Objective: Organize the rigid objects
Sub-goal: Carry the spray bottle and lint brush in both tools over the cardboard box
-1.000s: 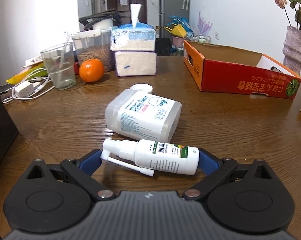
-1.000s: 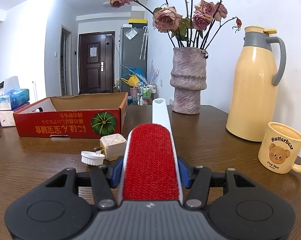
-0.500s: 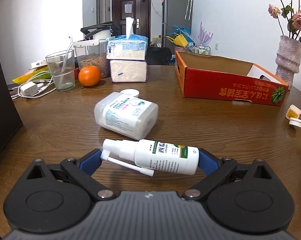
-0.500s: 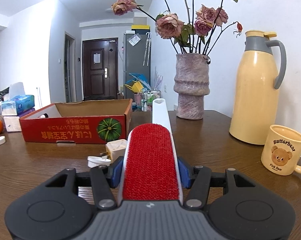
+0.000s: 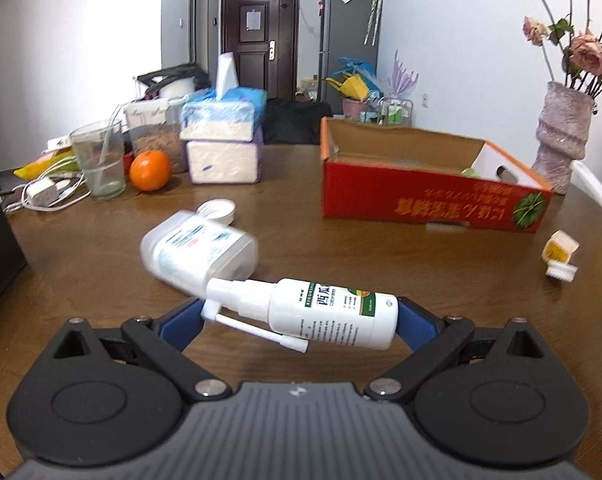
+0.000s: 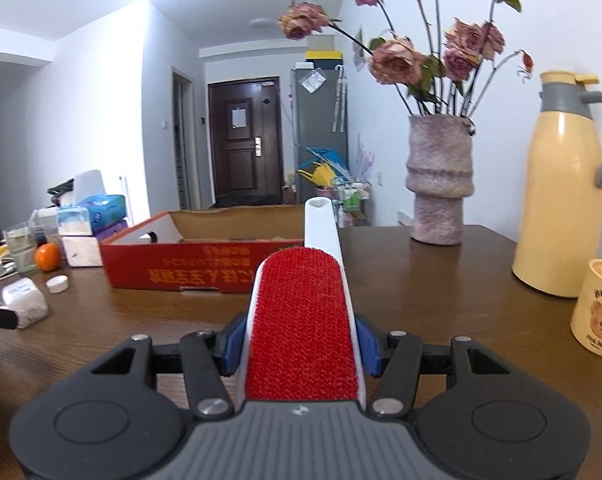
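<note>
The left gripper (image 5: pixel 299 316) clamps a spray bottle (image 5: pixel 321 314) end to end above the worktop (image 5: pixel 381 256), while the right gripper (image 6: pixel 301 340) grips a lint brush (image 6: pixel 301 320) by its sides, both apparently bound for the open cardboard box (image 5: pixel 429 196) ahead.
</note>
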Available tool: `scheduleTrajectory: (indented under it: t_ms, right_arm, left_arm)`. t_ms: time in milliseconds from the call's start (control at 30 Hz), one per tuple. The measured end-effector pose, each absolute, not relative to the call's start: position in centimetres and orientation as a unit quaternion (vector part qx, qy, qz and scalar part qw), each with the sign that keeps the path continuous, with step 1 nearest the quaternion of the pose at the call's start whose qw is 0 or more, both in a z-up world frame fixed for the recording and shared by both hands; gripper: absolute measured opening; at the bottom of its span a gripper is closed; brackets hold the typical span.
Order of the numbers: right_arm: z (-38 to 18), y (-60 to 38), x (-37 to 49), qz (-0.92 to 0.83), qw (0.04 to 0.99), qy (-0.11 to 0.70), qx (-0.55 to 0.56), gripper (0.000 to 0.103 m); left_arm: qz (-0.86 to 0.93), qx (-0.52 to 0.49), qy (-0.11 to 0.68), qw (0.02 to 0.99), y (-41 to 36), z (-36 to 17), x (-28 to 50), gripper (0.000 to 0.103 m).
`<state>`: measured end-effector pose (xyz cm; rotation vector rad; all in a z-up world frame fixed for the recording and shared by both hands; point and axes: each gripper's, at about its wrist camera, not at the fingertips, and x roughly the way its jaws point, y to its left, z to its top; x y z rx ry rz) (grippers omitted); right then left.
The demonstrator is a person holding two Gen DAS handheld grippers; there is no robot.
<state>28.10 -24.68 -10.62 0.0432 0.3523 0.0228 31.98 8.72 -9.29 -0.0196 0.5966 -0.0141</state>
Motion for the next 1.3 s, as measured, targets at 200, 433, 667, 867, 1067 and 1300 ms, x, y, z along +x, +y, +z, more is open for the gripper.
scheduleTrajectory:
  t_ms: [200, 433, 667, 867, 1067, 1300]
  right_arm:
    - [-8.8, -23.3, 28.8, 0.040, 0.984, 0.173, 0.021, 0.055]
    - [-7.4, -21.7, 30.1, 0.061, 0.984, 0.167, 0.018, 0.055]
    - [-6.4, -20.5, 31.8, 0.075, 0.983, 0.165, 0.029, 0.055]
    - [-4.9, -19.8, 33.4, 0.081, 0.984, 0.158, 0.027, 0.055]
    - [-4.0, -19.4, 35.1, 0.082, 0.983, 0.161, 0.022, 0.055]
    - [-3.5, -19.4, 37.6, 0.074, 0.983, 0.169, 0.022, 0.055]
  left_arm:
    - [-0.011, -0.010, 0.286, 0.958, 6.3, -7.6, 32.9, 0.101]
    - [-0.016, -0.016, 0.270, 0.963, 4.1, -5.6, 33.9, 0.101]
    - [-0.008, -0.012, 0.265, 0.964, 2.5, -4.4, 35.9, 0.101]
    - [0.004, -0.012, 0.260, 0.965, 1.8, -3.2, 37.8, 0.101]
    - [0.012, -0.004, 0.264, 0.964, 0.8, -2.7, 39.9, 0.101]
    - [0.020, 0.002, 0.269, 0.963, -0.4, -2.1, 42.3, 0.101]
